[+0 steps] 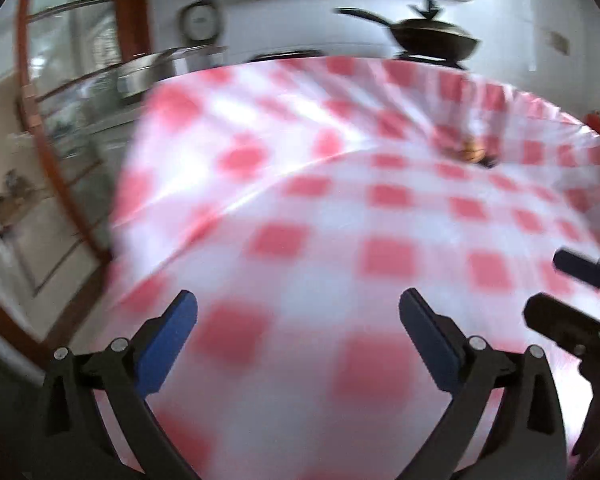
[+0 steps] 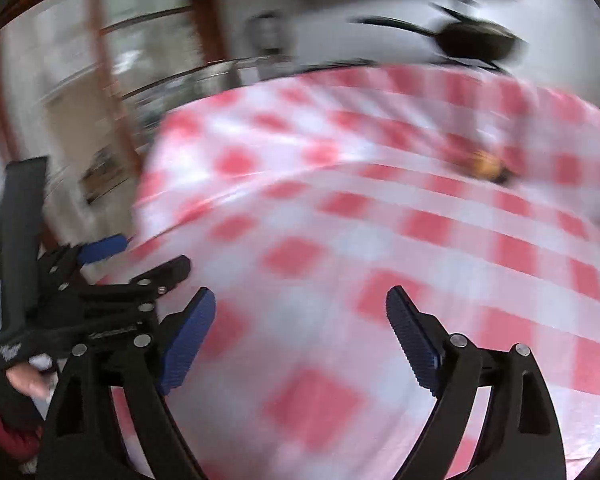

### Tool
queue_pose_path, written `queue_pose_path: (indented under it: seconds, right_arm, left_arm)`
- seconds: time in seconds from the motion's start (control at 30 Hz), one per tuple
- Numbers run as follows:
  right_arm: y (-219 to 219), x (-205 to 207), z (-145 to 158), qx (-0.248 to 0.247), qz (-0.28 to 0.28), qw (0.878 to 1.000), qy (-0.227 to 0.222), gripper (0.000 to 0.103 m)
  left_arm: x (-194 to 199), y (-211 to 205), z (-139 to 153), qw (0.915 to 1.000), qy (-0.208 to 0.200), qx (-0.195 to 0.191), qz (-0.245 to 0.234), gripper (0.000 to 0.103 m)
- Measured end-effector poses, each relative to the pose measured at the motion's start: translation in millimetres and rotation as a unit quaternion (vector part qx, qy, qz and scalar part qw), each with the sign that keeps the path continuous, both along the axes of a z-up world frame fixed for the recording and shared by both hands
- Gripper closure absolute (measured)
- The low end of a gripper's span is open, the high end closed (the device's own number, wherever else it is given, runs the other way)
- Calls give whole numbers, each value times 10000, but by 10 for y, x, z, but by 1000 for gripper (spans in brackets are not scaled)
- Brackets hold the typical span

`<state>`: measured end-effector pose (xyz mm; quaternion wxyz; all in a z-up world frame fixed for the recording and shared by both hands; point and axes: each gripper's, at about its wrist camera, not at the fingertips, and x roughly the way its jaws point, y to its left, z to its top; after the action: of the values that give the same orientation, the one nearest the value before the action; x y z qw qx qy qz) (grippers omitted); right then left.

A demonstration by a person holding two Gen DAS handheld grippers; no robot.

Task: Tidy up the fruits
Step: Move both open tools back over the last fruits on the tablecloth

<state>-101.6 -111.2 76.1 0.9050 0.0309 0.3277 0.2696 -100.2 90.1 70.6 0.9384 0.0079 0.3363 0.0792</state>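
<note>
The bench, draped in a glossy red-and-white checked cloth, ends at lower left in both views, with bare checks ahead of both grippers. The left gripper and right gripper have their jaws released and empty. A blurred orange fruit lies at upper right. Only the right view shows a gloved hand, lower left.
</note>
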Motion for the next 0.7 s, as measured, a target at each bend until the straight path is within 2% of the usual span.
queue_pose_path:
  seconds: [0.13, 0.3, 0.37, 0.47, 0.53, 0.63, 0.7]
  right_arm:
    - [-631, 492, -91, 137, -949, 9950, 293, 18]
    - [-1173, 929, -254, 273, -1787, 9820, 538, 18]
    - [-1275, 1134, -297, 207, -1954, 9789, 563, 18]
    - [-1340, 1545, -369, -225, -2085, 9761, 571, 18]
    - [-1347, 1764, -407, -458, -2051, 9759, 585, 25]
    - [-1371, 2193, -486, -832, -2078, 9724, 666, 33]
    - [-1344, 2408, -528, -949, -1987, 9728, 725, 38]
  left_arm:
    - [812, -520, -60, 9992, -3, -327, -251, 2]
    - [1473, -997, -99, 9973, -296, -604, -298, 2]
    - [1719, -1134, -105, 9963, -450, -670, -280, 2]
    - [1956, -1193, -122, 9941, -524, -915, -260, 2]
    - [2052, -1169, -142, 9921, -509, -1123, -247, 2]
    - [2118, -1020, -194, 9825, -487, -1763, -358, 2]
    - [2114, -857, -233, 9690, -522, -2375, -438, 2]
